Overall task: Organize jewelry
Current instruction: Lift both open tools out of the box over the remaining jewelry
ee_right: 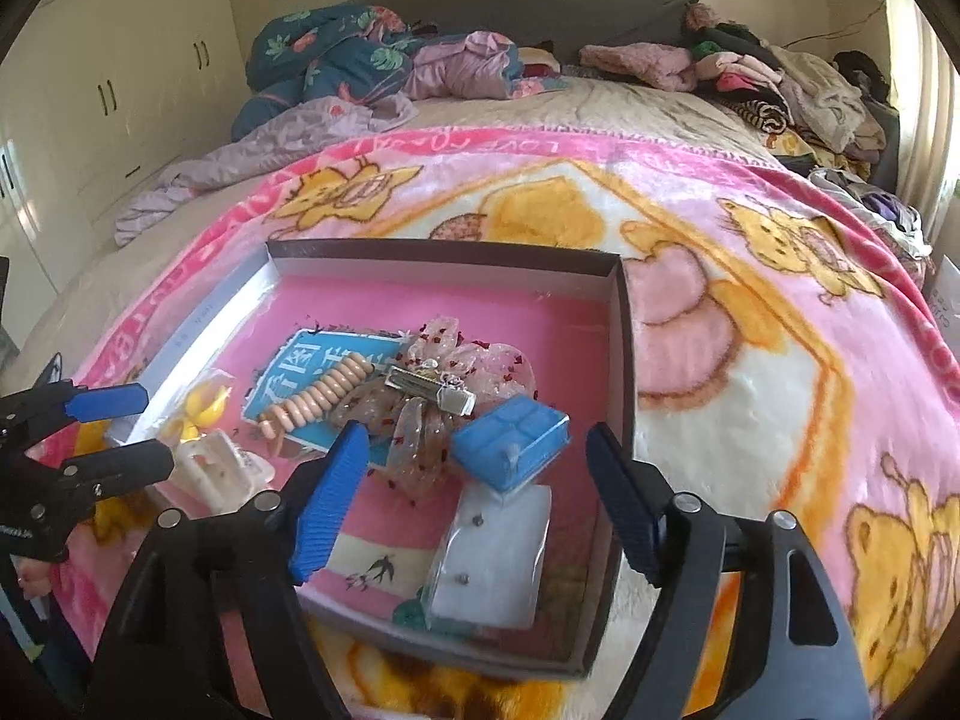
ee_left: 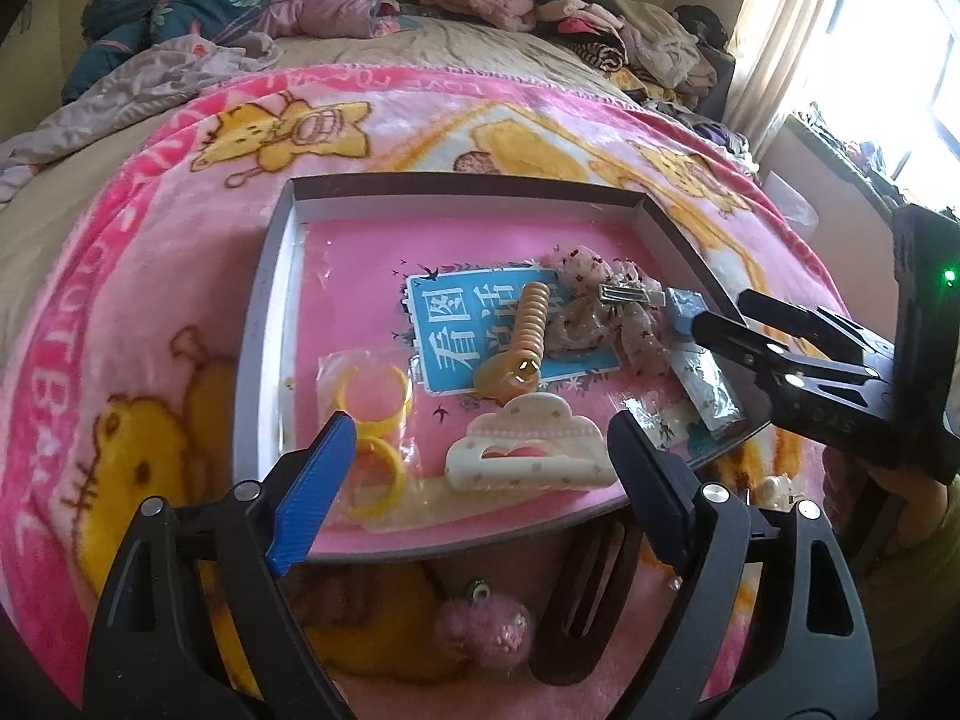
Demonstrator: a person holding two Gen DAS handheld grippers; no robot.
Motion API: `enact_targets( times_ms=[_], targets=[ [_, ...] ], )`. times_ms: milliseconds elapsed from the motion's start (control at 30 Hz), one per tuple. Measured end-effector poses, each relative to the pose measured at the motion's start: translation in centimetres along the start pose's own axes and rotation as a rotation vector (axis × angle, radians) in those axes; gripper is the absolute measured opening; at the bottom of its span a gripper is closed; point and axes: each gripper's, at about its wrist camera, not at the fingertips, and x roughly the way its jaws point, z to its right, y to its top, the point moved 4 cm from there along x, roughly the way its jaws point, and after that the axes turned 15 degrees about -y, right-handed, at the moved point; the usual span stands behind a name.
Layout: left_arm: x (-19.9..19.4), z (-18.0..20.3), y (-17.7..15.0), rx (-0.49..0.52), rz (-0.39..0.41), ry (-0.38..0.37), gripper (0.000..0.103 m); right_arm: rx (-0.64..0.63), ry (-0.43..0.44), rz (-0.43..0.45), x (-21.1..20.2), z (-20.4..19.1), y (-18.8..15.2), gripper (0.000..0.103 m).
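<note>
A shallow box (ee_left: pixel 273 276) with a pink floor lies on a pink blanket. In it are a cream claw clip (ee_left: pixel 528 450), yellow rings in a bag (ee_left: pixel 372 420), an orange spiral hair tie (ee_left: pixel 528 324), a sheer bow clip (ee_left: pixel 606 312), a blue case (ee_right: pixel 510 435) and a clear earring packet (ee_right: pixel 492 558). My left gripper (ee_left: pixel 480 480) is open, its jaws either side of the claw clip. My right gripper (ee_right: pixel 474 492) is open above the blue case and packet, holding nothing. It also shows in the left wrist view (ee_left: pixel 720 324).
A pink fluffy bobble (ee_left: pixel 486 630) and a dark hair clip (ee_left: pixel 588 600) lie on the blanket (ee_right: pixel 750 360) in front of the box. Piles of clothes (ee_right: pixel 750 84) sit at the bed's far end. White cupboards (ee_right: pixel 120 90) stand left.
</note>
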Motion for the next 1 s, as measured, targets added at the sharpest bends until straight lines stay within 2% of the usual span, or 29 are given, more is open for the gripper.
enact_targets(
  times_ms=[300,600,1000],
  targets=[
    [-1.7,0.6,-0.4,0.026,0.023,0.002,0.080,0.040,-0.019,0.038,-3.3,0.6,-0.4,0.083],
    [-3.6,1.0,-0.6,0.024,0.056,-0.003,0.080,0.054,-0.030,0.063,-5.7,0.8,-0.5,0.083],
    [-6.5,1.9,-1.9,0.034,0.095,0.006,0.080,0.036,-0.026,0.079,-8.9,-0.1,-2.3,0.084]
  ],
)
